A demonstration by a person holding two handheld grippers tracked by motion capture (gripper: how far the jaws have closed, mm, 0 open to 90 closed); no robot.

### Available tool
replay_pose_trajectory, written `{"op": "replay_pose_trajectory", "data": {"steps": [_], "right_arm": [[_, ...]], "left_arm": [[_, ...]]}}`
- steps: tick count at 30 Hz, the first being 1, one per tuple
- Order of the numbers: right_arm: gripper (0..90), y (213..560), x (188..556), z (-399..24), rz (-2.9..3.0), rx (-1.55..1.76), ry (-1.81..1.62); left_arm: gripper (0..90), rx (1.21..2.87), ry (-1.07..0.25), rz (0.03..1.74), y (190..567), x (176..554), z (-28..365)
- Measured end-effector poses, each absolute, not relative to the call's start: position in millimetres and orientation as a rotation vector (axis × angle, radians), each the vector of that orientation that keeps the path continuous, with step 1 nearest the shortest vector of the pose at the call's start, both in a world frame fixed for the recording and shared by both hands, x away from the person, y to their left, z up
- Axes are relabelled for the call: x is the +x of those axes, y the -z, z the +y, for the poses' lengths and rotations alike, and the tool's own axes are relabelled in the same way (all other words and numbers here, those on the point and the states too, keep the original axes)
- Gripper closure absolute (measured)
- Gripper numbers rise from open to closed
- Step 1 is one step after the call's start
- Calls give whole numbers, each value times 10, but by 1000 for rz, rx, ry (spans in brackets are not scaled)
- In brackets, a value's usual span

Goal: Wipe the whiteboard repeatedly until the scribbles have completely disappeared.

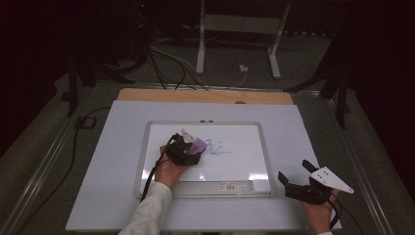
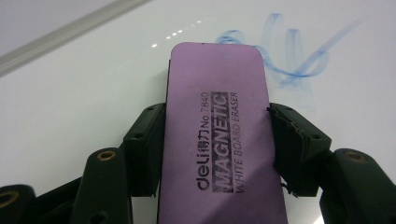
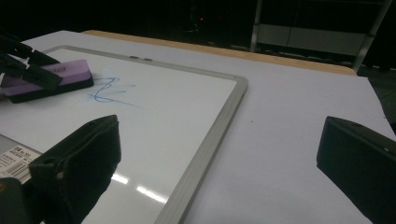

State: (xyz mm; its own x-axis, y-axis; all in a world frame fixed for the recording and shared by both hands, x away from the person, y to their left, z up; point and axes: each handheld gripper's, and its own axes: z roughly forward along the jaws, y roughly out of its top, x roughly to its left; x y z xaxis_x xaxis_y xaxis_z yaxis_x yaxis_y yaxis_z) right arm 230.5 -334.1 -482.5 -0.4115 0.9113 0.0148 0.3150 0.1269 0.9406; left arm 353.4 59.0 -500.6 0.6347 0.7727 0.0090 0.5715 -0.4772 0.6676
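A whiteboard [image 1: 244, 166] with a grey frame lies on the white table sheet. Blue marker scribbles [image 1: 215, 147] sit near its middle. My left gripper [image 1: 188, 149] is shut on a purple magnetic whiteboard eraser [image 2: 219, 135], which rests flat on the board just left of the blue scribbles [image 2: 289, 56]. In the right gripper view the eraser [image 3: 51, 79] and blue scribbles [image 3: 109, 91] lie at the far left. My right gripper [image 1: 296, 171] stands open over the sheet, right of the board's front right corner, with nothing between its fingers.
A barcode label [image 1: 230, 186] is stuck on the board's front frame. A wooden table edge [image 1: 205, 95] shows beyond the sheet. Behind the table are cables [image 1: 166, 63] and a white stand's legs [image 1: 200, 44] on the floor.
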Motion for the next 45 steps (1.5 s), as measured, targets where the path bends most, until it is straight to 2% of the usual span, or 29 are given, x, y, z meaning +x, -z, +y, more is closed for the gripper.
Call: {"op": "replay_pose_trajectory", "data": {"steps": [5,9,19,24,30,38,41,45], "right_arm": [[1,4826,2306,-3333,1817,1183,-1286],[1,4823,2304,-3342,1811,1185,-1286],[1,4822,2300,-3355,1809,1188,-1286],[1,4825,2301,-3347,1811,1190,-1285],[1,4831,2309,-3331,1817,1184,-1283],[2,4829,2306,-3336,1815,1186,-1282],[1,4828,2307,-3337,1816,1185,-1281],[1,4825,2304,-3341,1812,1186,-1283]], "left_arm": [[418,2253,-376,936,5006,3425,403],[418,2259,-388,933,5003,3431,403],[418,2217,-569,1136,5001,3650,783],[418,2182,-534,1190,5007,3700,861],[418,2174,-463,1149,5018,3656,744],[418,2201,-367,990,5039,3472,408],[418,2235,-374,903,5033,3404,288],[418,2250,-392,911,5021,3433,286]]}}
